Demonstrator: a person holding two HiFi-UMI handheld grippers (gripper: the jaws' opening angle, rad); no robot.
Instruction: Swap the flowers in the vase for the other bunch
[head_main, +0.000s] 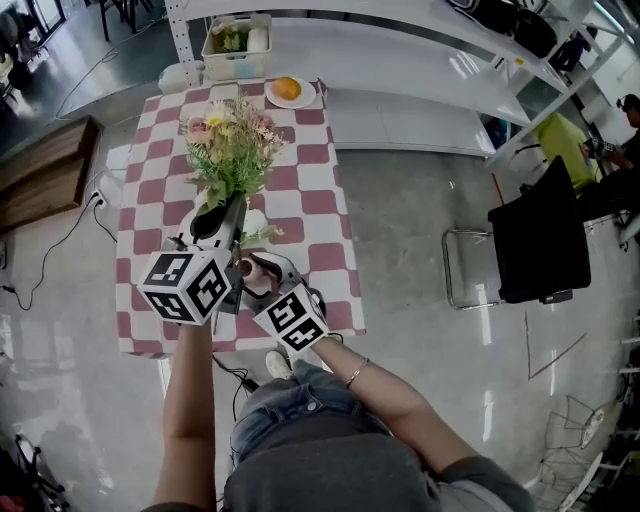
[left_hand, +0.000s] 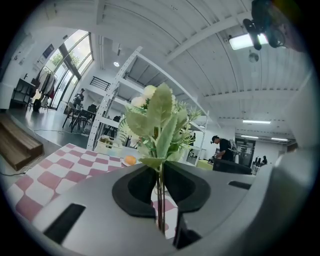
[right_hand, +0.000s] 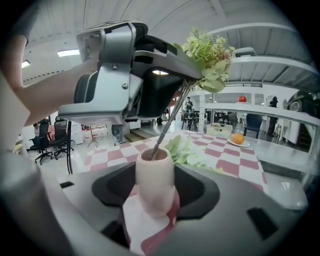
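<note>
In the head view a bunch of pink, white and yellow flowers (head_main: 232, 150) stands tilted over the checked table (head_main: 320, 200). My left gripper (head_main: 220, 222) is shut on its thin stems (left_hand: 160, 200), which run between the jaws. The stems (right_hand: 170, 120) reach down into the mouth of the small pink vase (right_hand: 155, 182). My right gripper (right_hand: 155, 189) is shut on that vase, a pad against each side. The vase (head_main: 247, 268) stands near the table's front edge. A second leafy green bunch (right_hand: 189, 150) lies on the table just behind the vase.
A plate with an orange (head_main: 287, 89) and a white basket (head_main: 237, 45) sit at the table's far end. A black chair (head_main: 540, 240) stands on the floor to the right. White shelving (head_main: 480, 60) runs behind the table.
</note>
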